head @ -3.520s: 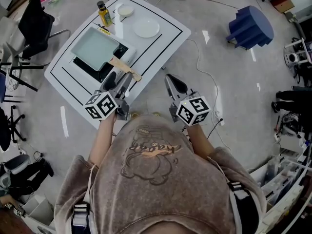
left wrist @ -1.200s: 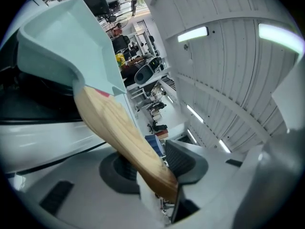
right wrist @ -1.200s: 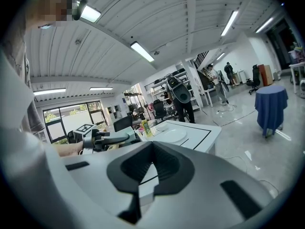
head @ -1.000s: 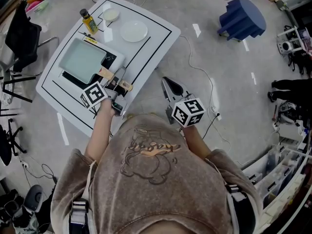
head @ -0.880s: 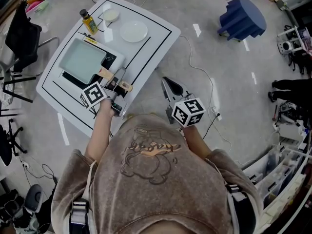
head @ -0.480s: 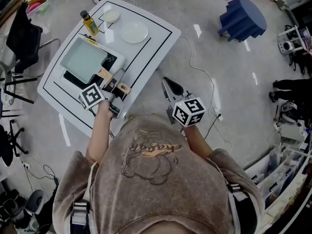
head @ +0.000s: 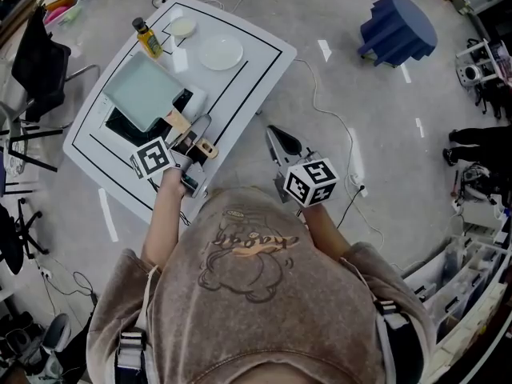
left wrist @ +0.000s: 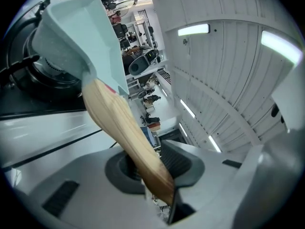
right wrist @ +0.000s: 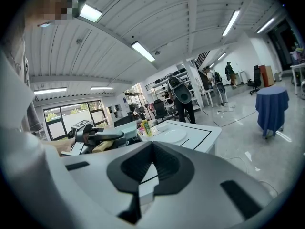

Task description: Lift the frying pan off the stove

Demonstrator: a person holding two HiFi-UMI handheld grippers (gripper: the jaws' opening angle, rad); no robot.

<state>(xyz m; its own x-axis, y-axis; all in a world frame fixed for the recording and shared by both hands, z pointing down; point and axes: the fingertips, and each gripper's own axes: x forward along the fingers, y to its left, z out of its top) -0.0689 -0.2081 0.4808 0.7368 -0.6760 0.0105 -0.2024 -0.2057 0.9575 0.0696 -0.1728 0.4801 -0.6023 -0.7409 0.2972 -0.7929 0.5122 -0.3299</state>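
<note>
The pale green square frying pan [head: 145, 91] hangs tilted just above the black stove [head: 122, 127] on the white table [head: 254, 70]. My left gripper [head: 194, 140] is shut on the pan's wooden handle [head: 178, 121]. In the left gripper view the handle [left wrist: 125, 135] runs between the jaws of my left gripper [left wrist: 153, 171], with the pan [left wrist: 76, 32] raised over the burner [left wrist: 45, 75]. My right gripper [head: 281, 145] is shut and empty, over the floor right of the table. The right gripper view shows its own closed jaws [right wrist: 144, 178] and the pan [right wrist: 125, 128] far left.
An oil bottle [head: 148, 38], a small bowl [head: 182, 26] and a white plate [head: 220, 53] stand at the table's far end. A blue covered stool [head: 398, 30] is on the floor to the right. A cable [head: 328, 110] runs past the table. A dark chair [head: 40, 54] stands left.
The pan has come up off the stove and shifted slightly away, so the dark burner now shows beneath it. My left gripper stays clamped on the handle. The right gripper has hardly moved.
</note>
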